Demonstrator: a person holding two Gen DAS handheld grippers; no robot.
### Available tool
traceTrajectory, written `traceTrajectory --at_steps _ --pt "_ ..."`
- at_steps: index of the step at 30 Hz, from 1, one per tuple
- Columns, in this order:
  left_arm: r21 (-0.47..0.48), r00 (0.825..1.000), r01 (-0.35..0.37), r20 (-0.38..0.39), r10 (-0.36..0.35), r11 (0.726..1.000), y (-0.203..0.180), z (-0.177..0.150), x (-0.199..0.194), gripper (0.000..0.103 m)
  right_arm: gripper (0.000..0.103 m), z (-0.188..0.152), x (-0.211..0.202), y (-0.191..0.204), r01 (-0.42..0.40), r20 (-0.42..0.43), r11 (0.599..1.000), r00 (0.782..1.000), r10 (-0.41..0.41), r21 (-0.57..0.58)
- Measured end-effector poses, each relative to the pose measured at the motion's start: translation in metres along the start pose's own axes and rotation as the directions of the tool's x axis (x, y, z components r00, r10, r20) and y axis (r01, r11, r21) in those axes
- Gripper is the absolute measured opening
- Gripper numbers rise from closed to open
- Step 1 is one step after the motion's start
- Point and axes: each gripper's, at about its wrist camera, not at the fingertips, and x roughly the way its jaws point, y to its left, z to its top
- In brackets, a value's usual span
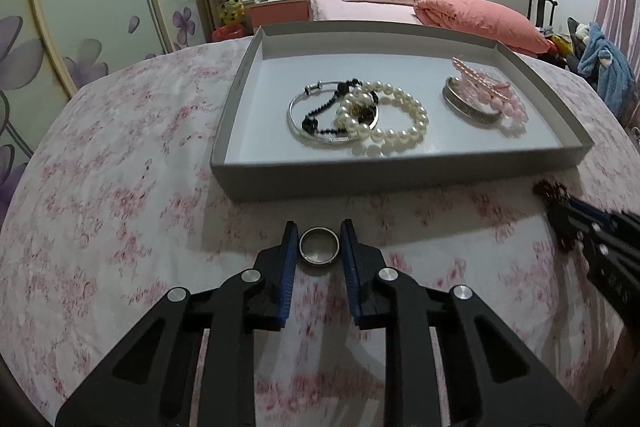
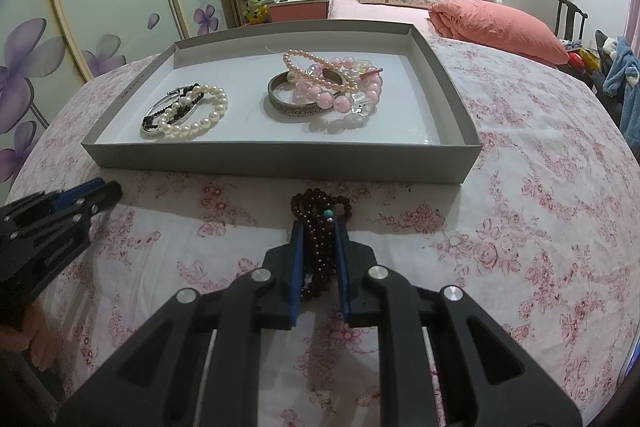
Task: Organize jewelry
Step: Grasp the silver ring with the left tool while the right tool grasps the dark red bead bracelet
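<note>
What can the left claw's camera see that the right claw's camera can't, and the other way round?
Only the left view shows the silver ring lying on the floral cloth between the left claw pads. Only the right view clearly shows the dark red bead strand with its turquoise bead, pinched in the right claw. Both show the grey tray holding the pearl bracelet, bangles and pink beads.

Left tool [image 2: 106,193] blurred, edge-cropped.

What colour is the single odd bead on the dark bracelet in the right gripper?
Turquoise, on the dark red beaded bracelet; clearest in the right wrist view.
</note>
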Motion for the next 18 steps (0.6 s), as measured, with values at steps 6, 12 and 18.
traceTrajectory --at_steps 6,12,18 --pt "0.006 1.000 -0.001 0.004 0.001 1.000 -0.0004 -0.0007 -0.0016 0.023 0.016 0.0003 0.0002 0.0000 0.001 0.000 1.000 1.000 -0.001 -0.001" --pt "0.006 1.000 -0.003 0.005 0.003 1.000 -0.0018 -0.0010 -0.0016 0.023 0.016 0.0004 0.0003 -0.0001 0.002 0.000 1.000 1.000 -0.002 -0.002" --pt "0.001 1.000 0.003 0.004 -0.003 1.000 -0.0005 -0.0011 -0.0017 0.023 0.016 0.0007 0.0005 -0.0006 0.003 -0.001 1.000 1.000 -0.003 -0.002"
